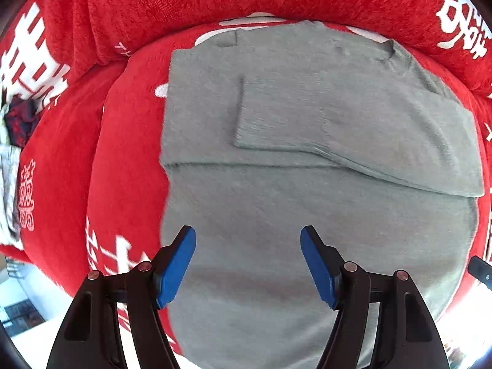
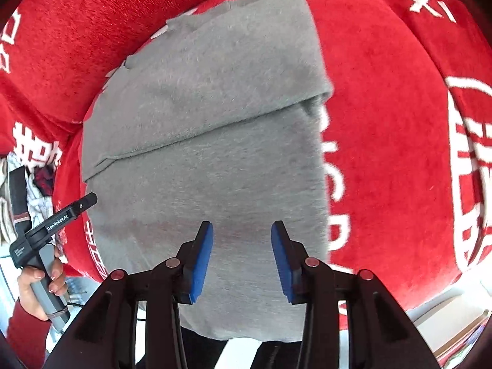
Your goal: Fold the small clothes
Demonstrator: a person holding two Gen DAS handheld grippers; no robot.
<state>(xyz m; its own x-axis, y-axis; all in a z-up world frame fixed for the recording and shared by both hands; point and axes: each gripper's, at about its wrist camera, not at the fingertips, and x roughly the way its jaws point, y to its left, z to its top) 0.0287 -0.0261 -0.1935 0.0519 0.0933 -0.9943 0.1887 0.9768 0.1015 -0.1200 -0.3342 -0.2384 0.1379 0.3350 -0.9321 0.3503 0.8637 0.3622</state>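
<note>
I hold both the left gripper (image 1: pixel 247 236) and the right gripper (image 2: pixel 242 230), jaws spread and empty, above the grey sweater (image 1: pixel 307 160) on the red cushion (image 1: pixel 129 153); I should pinch the near hem evenly.

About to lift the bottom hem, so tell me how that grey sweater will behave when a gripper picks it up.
The grey sweater will probably go floppy: its folded sleeve already drapes flat. Its fuzzy knit looks grippy, so slipping from the open left gripper or right gripper seems unlikely. On the plush red cover it may drag rather than slide.
</note>
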